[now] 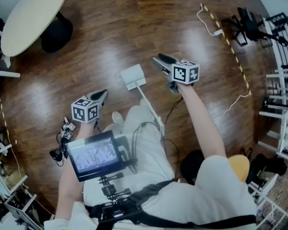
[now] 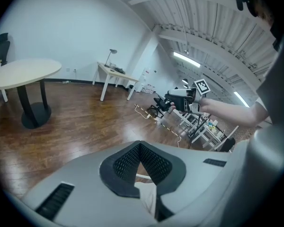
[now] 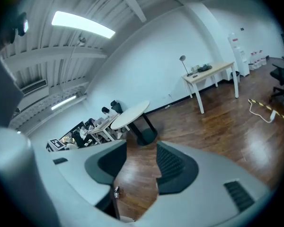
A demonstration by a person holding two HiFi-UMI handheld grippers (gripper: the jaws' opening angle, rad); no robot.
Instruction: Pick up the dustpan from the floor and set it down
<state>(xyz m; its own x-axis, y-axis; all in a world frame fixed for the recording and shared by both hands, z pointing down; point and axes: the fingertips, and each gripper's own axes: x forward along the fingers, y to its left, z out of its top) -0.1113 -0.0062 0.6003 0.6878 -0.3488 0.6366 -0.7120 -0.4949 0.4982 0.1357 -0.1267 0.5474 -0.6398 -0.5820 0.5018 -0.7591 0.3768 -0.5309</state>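
The white dustpan lies on the wooden floor in front of the person's legs. Its long thin handle runs back toward the knees. My left gripper hovers to the left of the pan, apart from it. In the left gripper view its dark pads meet at the tips with nothing held. My right gripper is raised to the right of the pan and also clear of it. Its pads stand apart with only floor between them; the gripper is open and empty.
A round cream table on a black base stands at the far left. A yellow-black cable crosses the floor at right, near a black stand and white racks. A screen rig hangs at the person's chest.
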